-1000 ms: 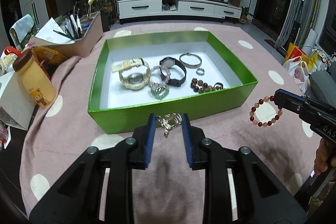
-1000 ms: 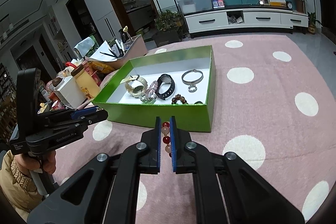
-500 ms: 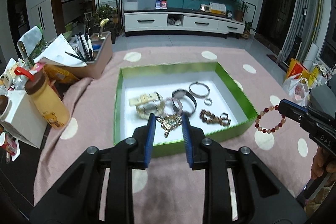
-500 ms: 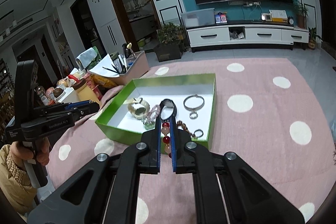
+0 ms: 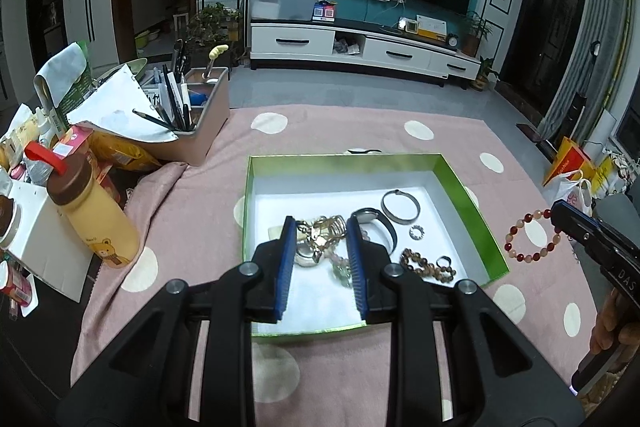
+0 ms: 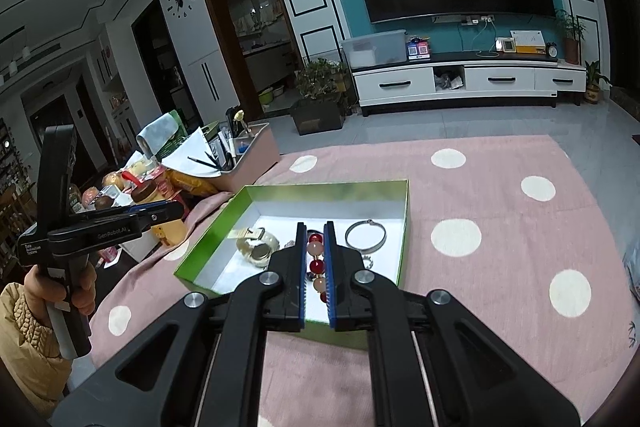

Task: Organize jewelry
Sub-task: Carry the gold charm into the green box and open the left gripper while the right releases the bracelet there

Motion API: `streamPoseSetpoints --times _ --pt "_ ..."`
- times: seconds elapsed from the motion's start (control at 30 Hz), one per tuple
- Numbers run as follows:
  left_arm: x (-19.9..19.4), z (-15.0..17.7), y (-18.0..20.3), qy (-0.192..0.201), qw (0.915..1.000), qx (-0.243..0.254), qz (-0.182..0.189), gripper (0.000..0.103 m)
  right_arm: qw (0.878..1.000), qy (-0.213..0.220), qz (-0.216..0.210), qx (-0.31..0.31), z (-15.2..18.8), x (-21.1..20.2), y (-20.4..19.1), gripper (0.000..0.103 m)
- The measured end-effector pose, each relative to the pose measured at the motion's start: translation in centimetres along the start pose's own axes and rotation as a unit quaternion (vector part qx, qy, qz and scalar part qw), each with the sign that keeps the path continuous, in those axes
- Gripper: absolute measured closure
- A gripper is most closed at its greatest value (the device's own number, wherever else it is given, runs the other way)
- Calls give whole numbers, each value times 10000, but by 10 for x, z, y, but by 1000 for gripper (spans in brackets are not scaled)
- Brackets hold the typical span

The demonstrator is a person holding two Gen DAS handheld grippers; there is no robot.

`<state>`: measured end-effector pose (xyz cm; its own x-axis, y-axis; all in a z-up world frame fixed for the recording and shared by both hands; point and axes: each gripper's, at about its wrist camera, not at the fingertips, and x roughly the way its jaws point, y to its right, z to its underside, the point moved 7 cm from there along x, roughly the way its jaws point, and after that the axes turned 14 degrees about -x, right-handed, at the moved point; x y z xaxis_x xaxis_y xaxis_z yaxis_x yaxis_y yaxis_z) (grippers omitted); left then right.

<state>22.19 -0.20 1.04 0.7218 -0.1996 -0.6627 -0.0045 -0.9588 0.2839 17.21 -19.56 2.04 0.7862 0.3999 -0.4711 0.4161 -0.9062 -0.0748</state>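
While both grippers hang above the pink cloth (image 5: 192,227), each already carries a piece. Nearest, the left gripper (image 5: 320,247) has its jaws partly closed on a gold chain piece (image 5: 322,231), held over the green box (image 5: 472,211); whether it is a bracelet or a clasped watch is hard to tell behind the pads. It looks limp and tangly, so a pinch on its bunched middle seems wisest. The right gripper (image 6: 315,263) has its jaws nearly together, clamped on a bead bracelet (image 6: 315,259) of red and peach beads, hovering by the box's right wall. Those beads look hard, smooth and prone to roll, so gripping across one bead is safest. Farther in, watches, a bangle (image 5: 400,207) and rings lie on the white floor.
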Motion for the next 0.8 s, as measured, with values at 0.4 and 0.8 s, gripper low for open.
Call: streamPoseSetpoints --times 0.4,0.8 --pt "42 -14 -5 -277 9995 -156 -72 78 9999 -118 3 105 -10 28 9 95" --pt "82 -24 -10 -618 9973 -391 -75 78 9989 -404 -28 222 -14 67 22 95"
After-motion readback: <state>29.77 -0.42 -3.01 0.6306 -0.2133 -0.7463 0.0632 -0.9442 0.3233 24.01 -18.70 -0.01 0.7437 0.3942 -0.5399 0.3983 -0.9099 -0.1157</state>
